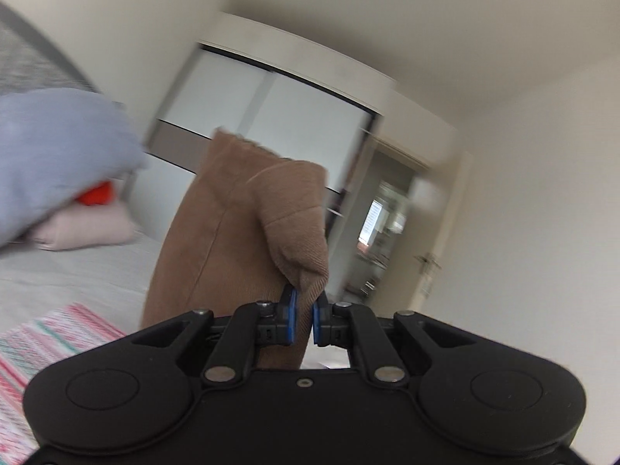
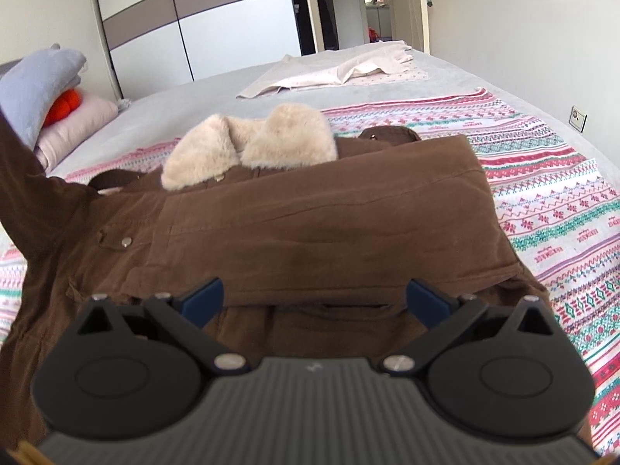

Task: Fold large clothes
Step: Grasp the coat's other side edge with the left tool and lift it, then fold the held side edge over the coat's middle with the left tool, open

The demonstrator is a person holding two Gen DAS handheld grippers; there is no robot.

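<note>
A brown jacket (image 2: 294,224) with a cream fur collar (image 2: 252,143) lies on a patterned blanket (image 2: 550,201) on the bed. One side is folded across its middle. Its left sleeve (image 2: 15,178) rises off the bed toward the upper left. In the left wrist view that brown sleeve (image 1: 240,232) stands up in front of the camera, and my left gripper (image 1: 303,312) is shut on its cuff, held level in the air. My right gripper (image 2: 316,296) hovers open just above the jacket's lower part, with nothing between its blue pads (image 2: 203,300).
Stacked pillows (image 2: 42,89) with an orange item lie at the bed's left; they also show in the left wrist view as pillows (image 1: 58,162). A pale folded cloth (image 2: 341,71) lies at the far end. A sliding wardrobe (image 2: 201,19) and an open doorway (image 2: 379,4) stand behind.
</note>
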